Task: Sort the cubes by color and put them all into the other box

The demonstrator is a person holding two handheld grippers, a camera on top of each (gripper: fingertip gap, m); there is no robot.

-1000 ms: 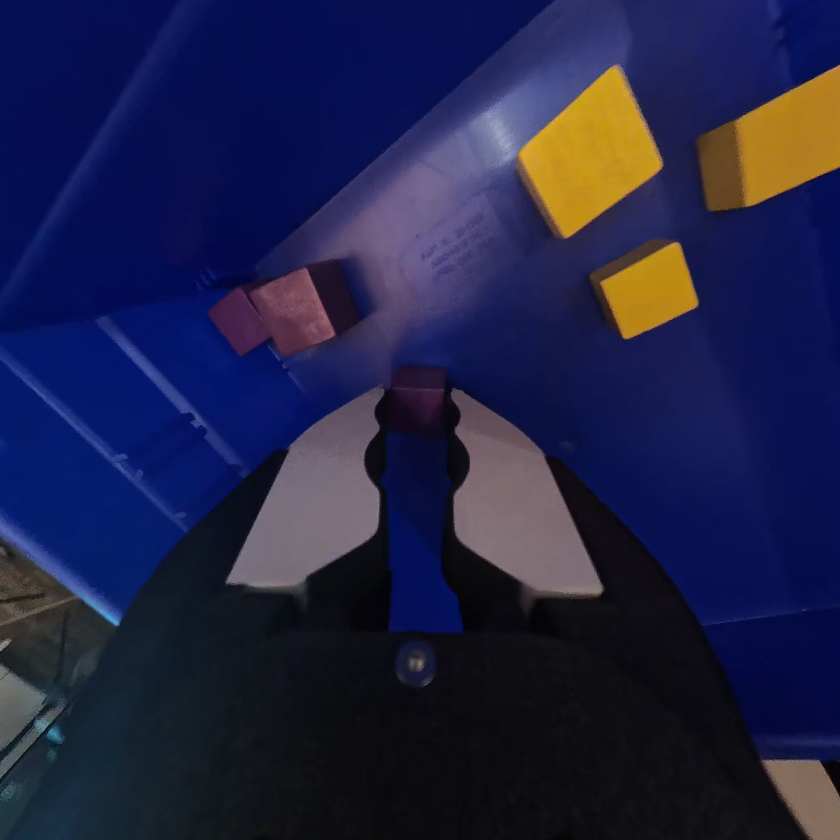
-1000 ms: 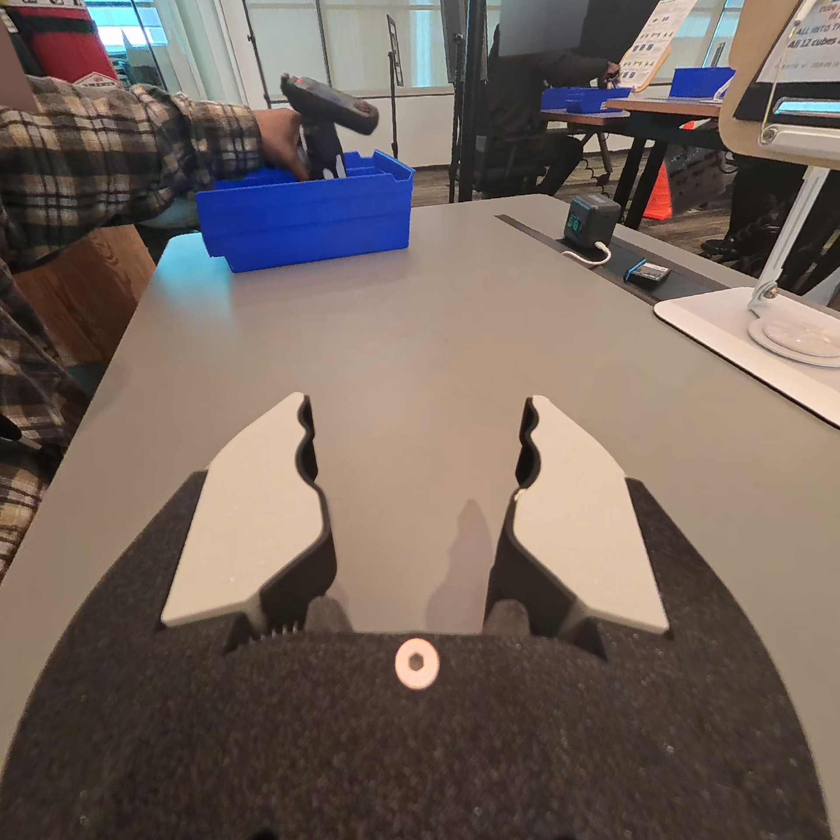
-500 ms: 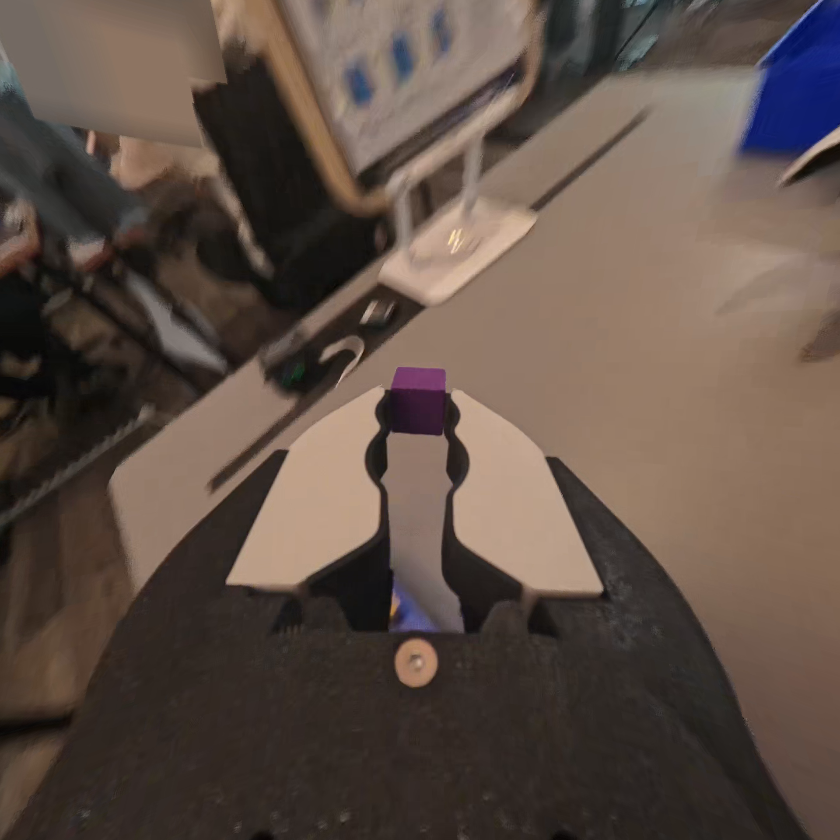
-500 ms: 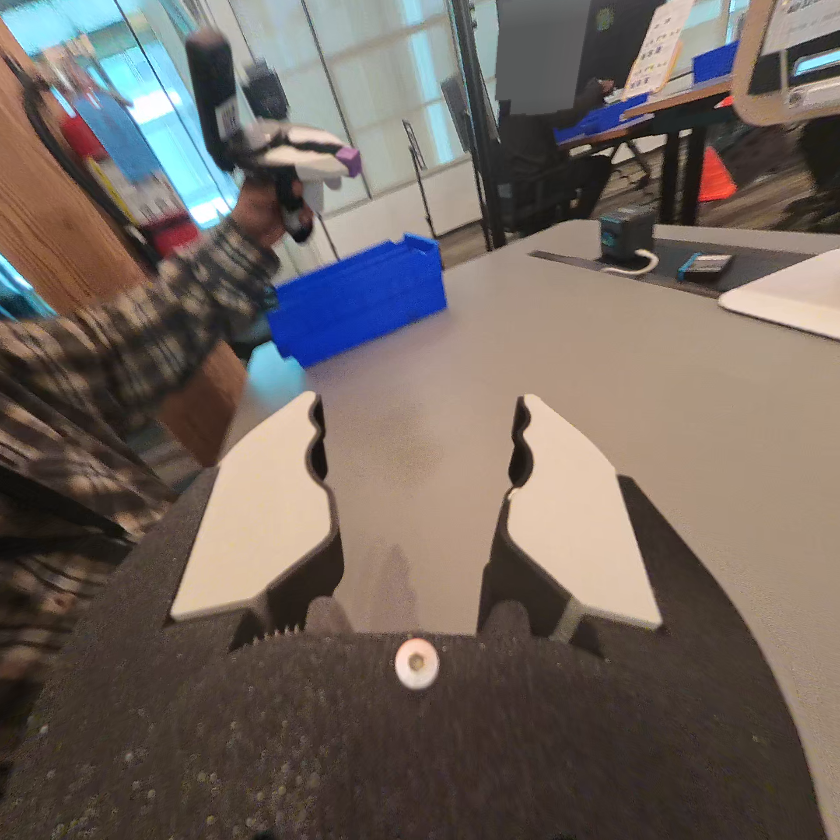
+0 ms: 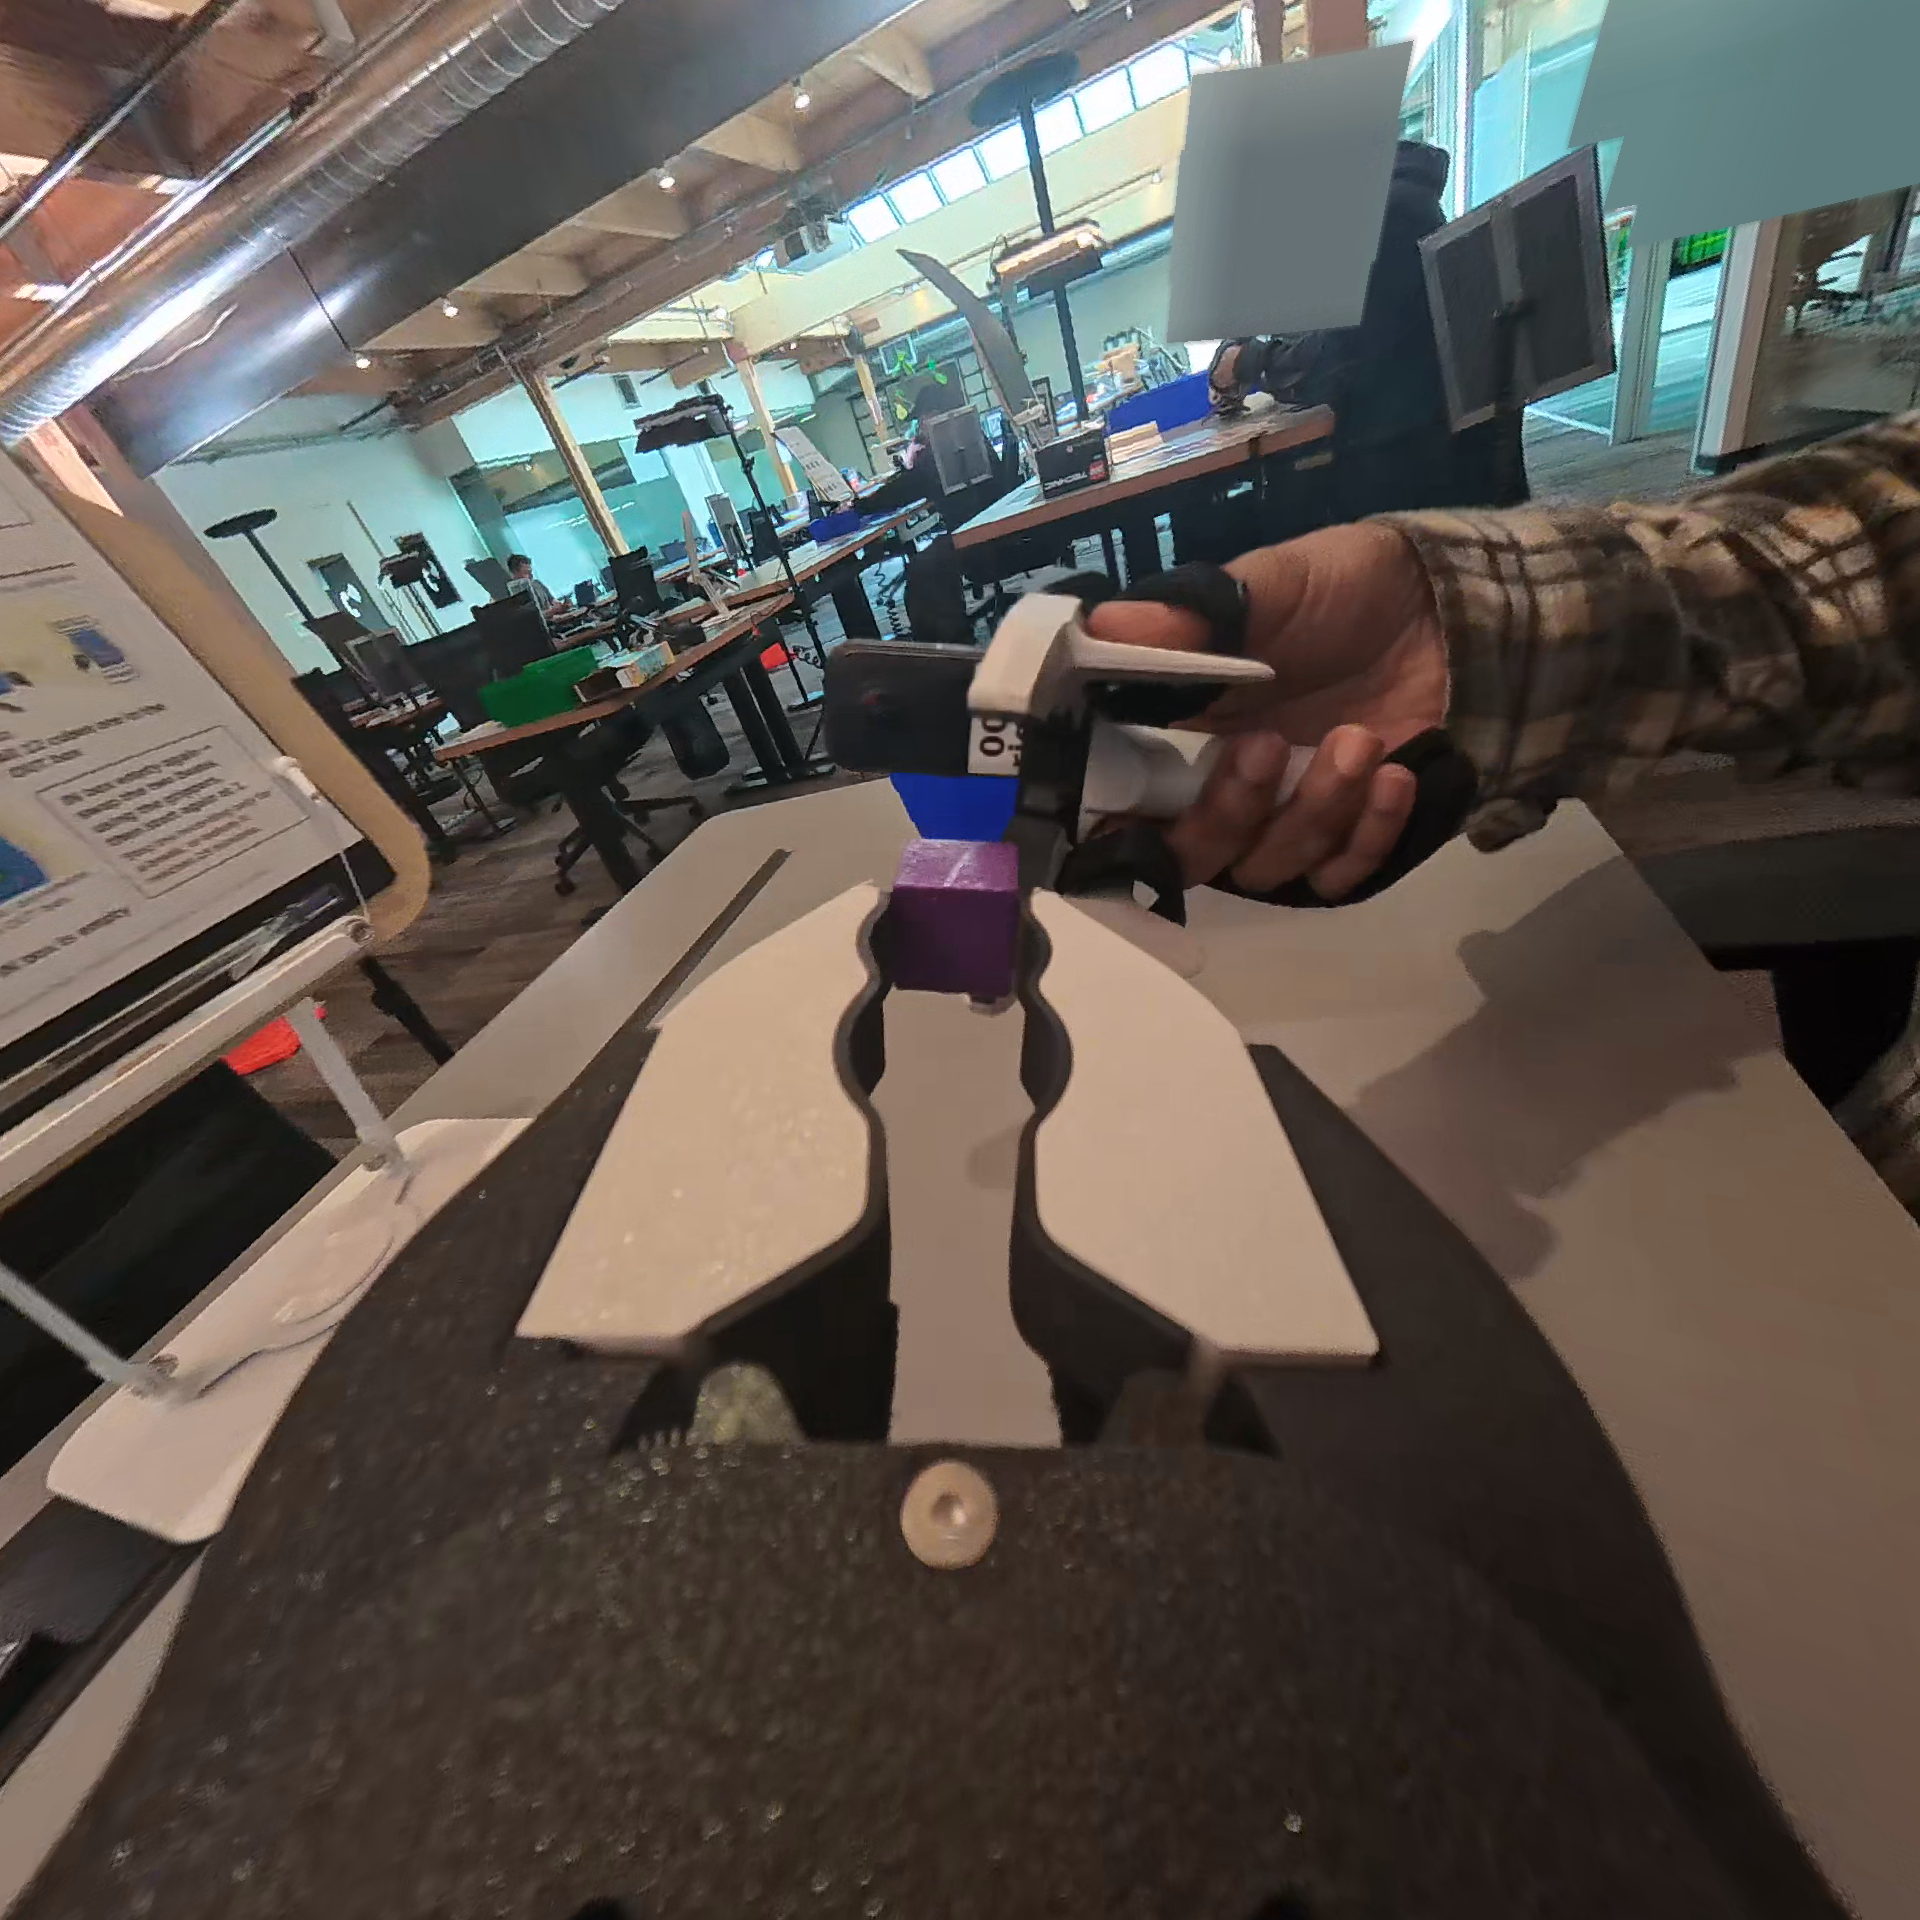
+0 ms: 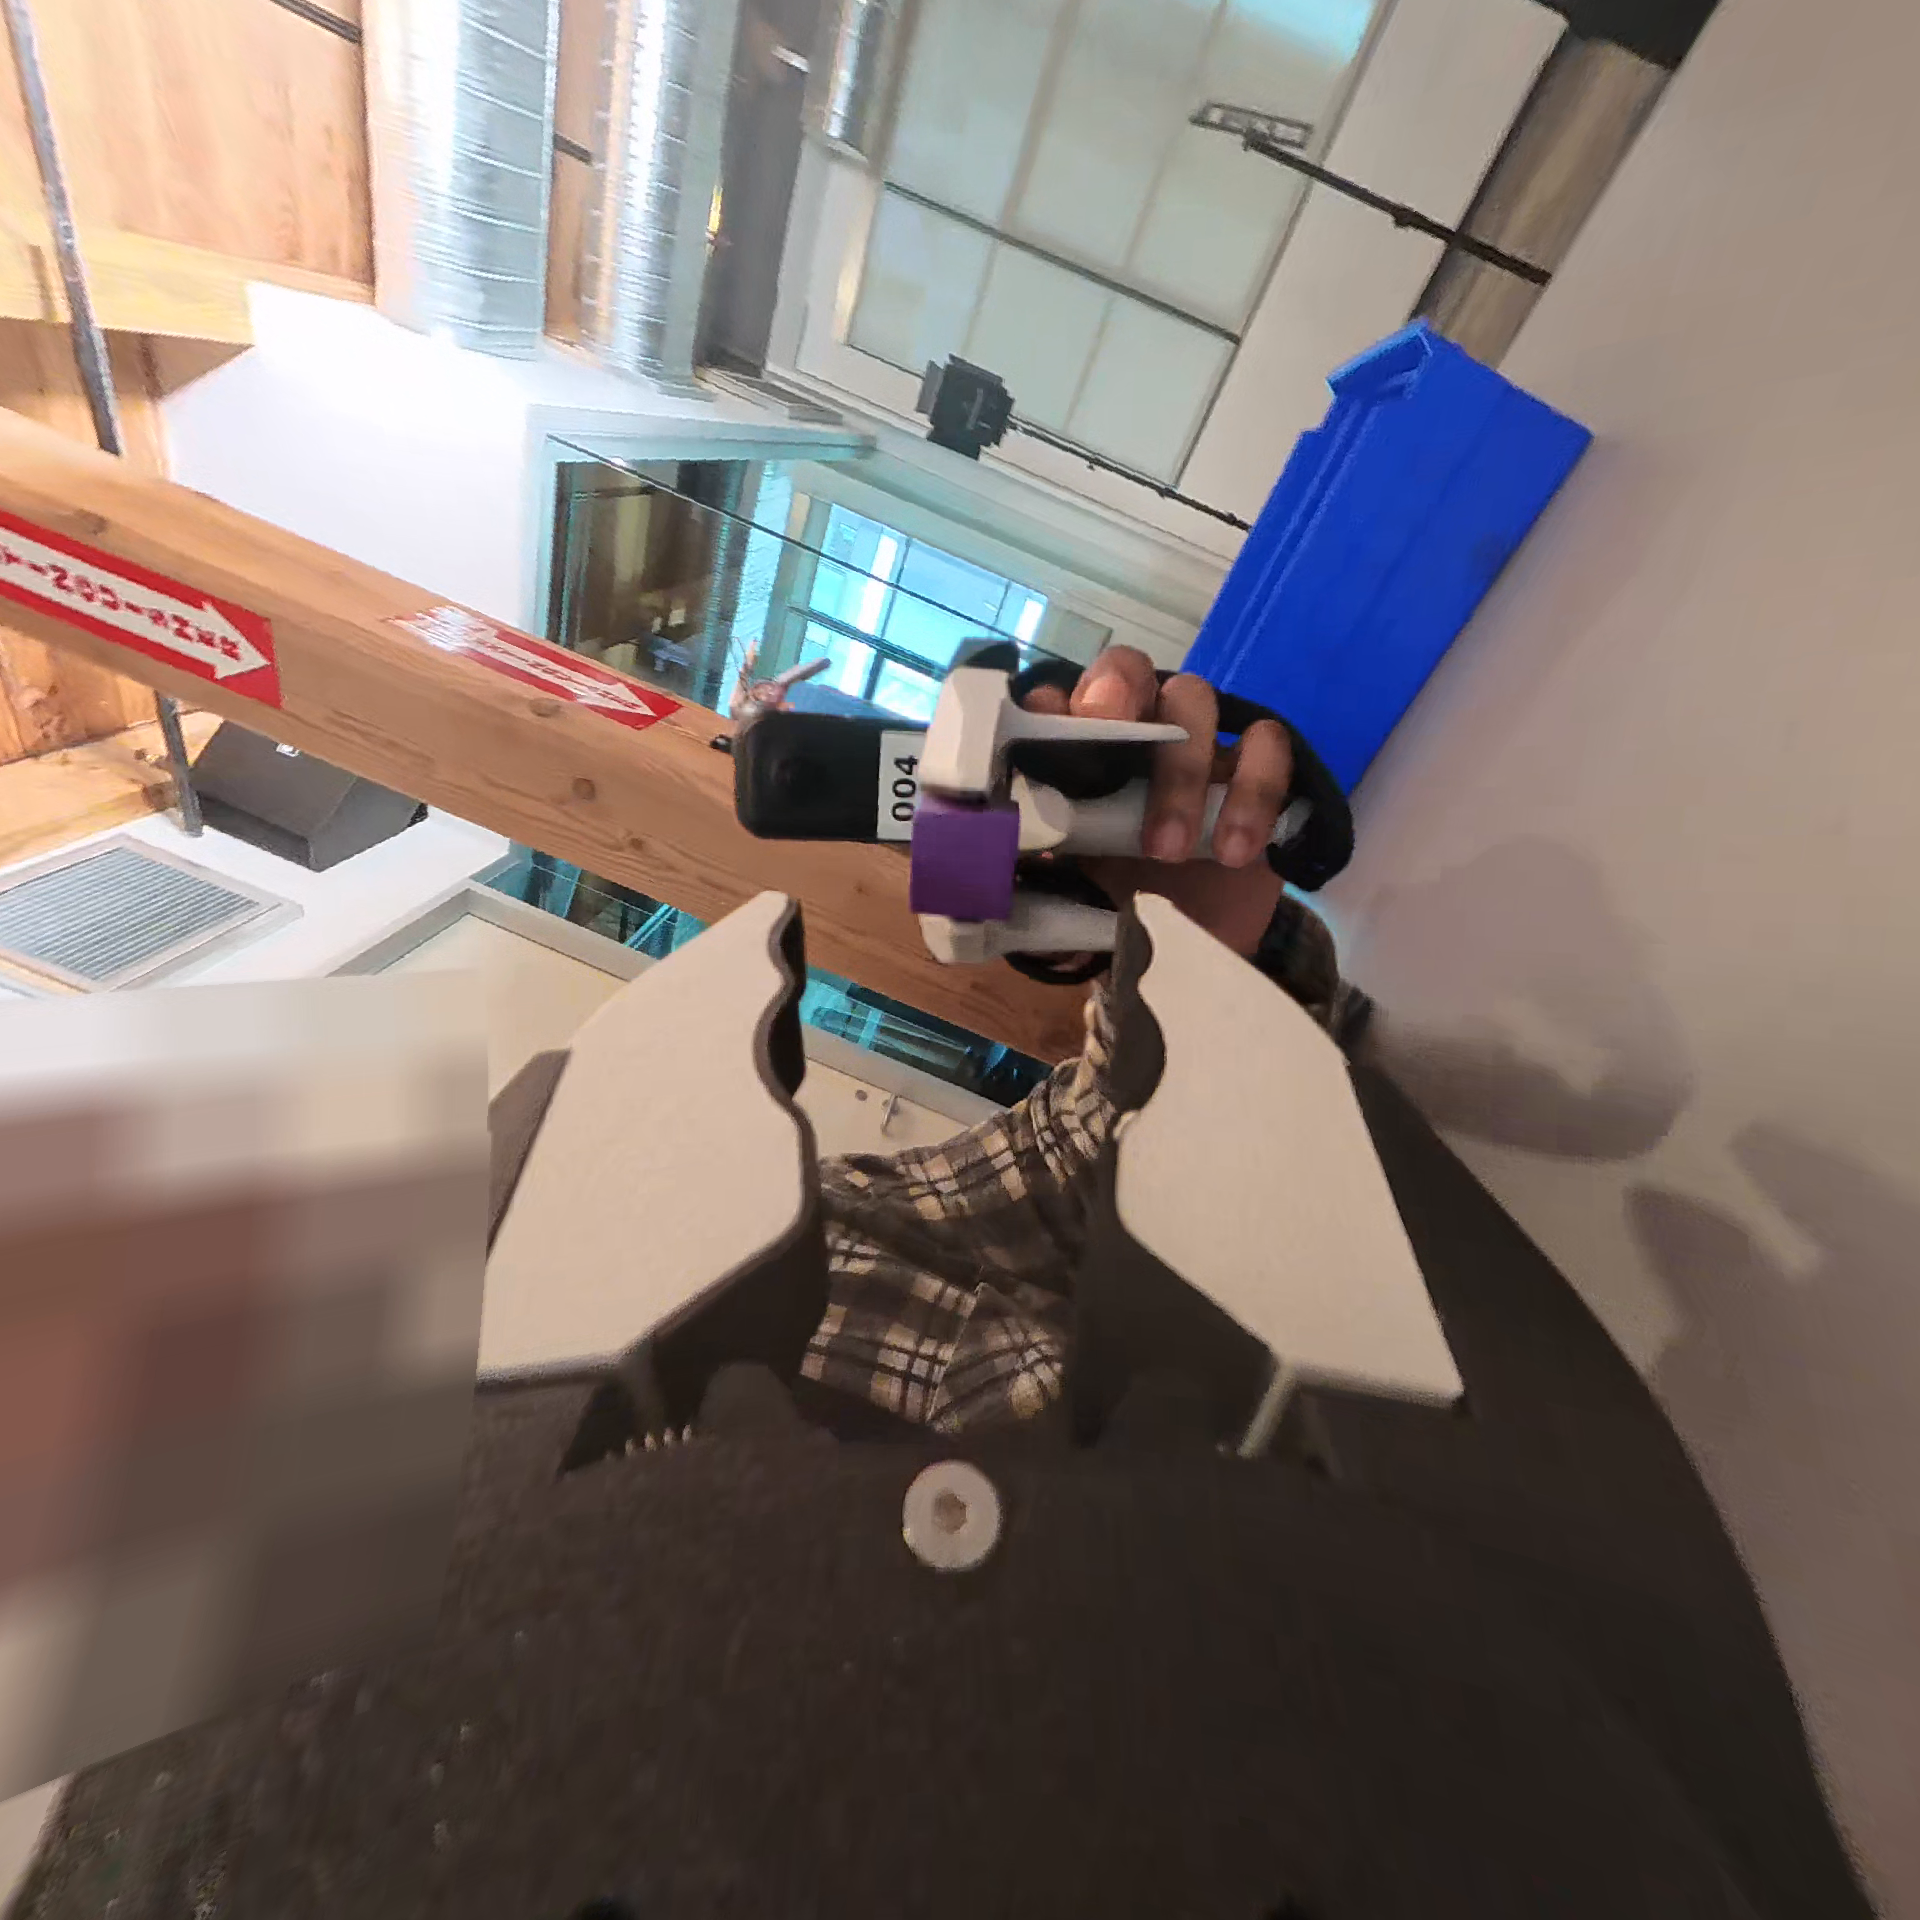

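While left gripper [image 5: 954, 940] pinches purple cube [image 5: 954, 914], blue box [image 6: 1382, 582] right-view only

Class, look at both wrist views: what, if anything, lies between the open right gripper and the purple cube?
Nothing: in the right wrist view, only open air separates the right gripper from the purple cube, pinched by the left gripper.

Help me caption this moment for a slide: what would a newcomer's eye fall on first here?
First, the purple cube, pinched at the tips of the left tongs and held in the air above the grey table. Next, the right tongs, wide open and empty, pointing straight at the cube as if for a handover. Behind the hand holding the left tongs, a blue box sits on the table.
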